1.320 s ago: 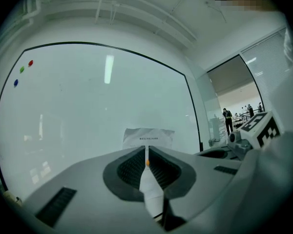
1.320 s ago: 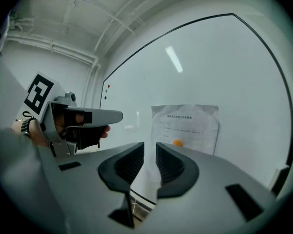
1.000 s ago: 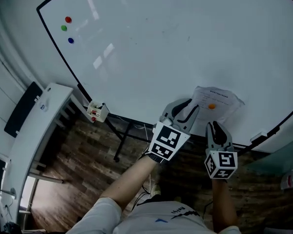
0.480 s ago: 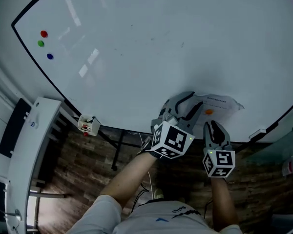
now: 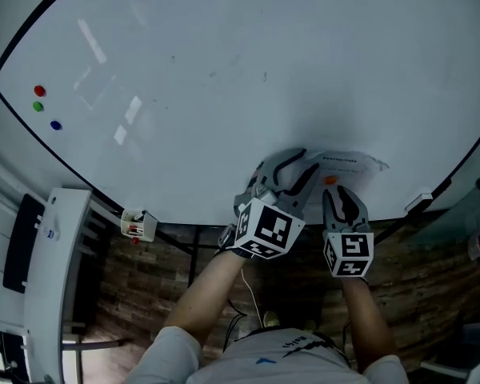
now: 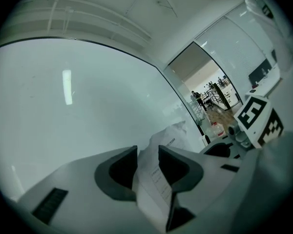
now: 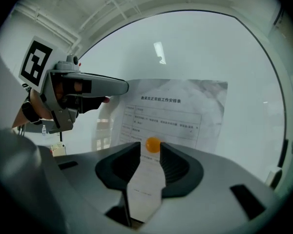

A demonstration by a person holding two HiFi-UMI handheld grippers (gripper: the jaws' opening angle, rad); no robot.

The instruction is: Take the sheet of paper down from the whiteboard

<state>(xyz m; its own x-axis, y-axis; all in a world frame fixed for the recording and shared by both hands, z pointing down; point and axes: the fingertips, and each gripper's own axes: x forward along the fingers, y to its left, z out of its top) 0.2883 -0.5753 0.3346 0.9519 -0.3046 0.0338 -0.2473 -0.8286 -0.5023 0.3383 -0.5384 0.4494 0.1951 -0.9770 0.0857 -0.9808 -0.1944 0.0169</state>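
Observation:
A crumpled printed sheet of paper (image 5: 348,164) hangs low on the whiteboard (image 5: 224,70), pinned by an orange magnet (image 5: 330,180). My left gripper (image 5: 292,171) is at the sheet's left edge. In the left gripper view its jaws have just been opening and stand wide, and the paper's edge (image 6: 158,179) runs loose between them. My right gripper (image 5: 342,202) points at the sheet from below. Its jaws have just been opening too. The orange magnet (image 7: 153,145) sits at the gap between its fingertips, with the paper (image 7: 176,111) flat behind it.
Red (image 5: 38,91), green (image 5: 38,106) and blue (image 5: 55,125) magnets sit at the board's far left. A small holder with markers (image 5: 136,224) hangs at the board's lower edge. A white cabinet (image 5: 52,278) stands at the left. A doorway (image 6: 205,89) opens beyond the board.
Both grippers have moved in toward the sheet. The left one rolled and its jaws spread around the paper's edge. The right one's tips came up to the orange magnet.

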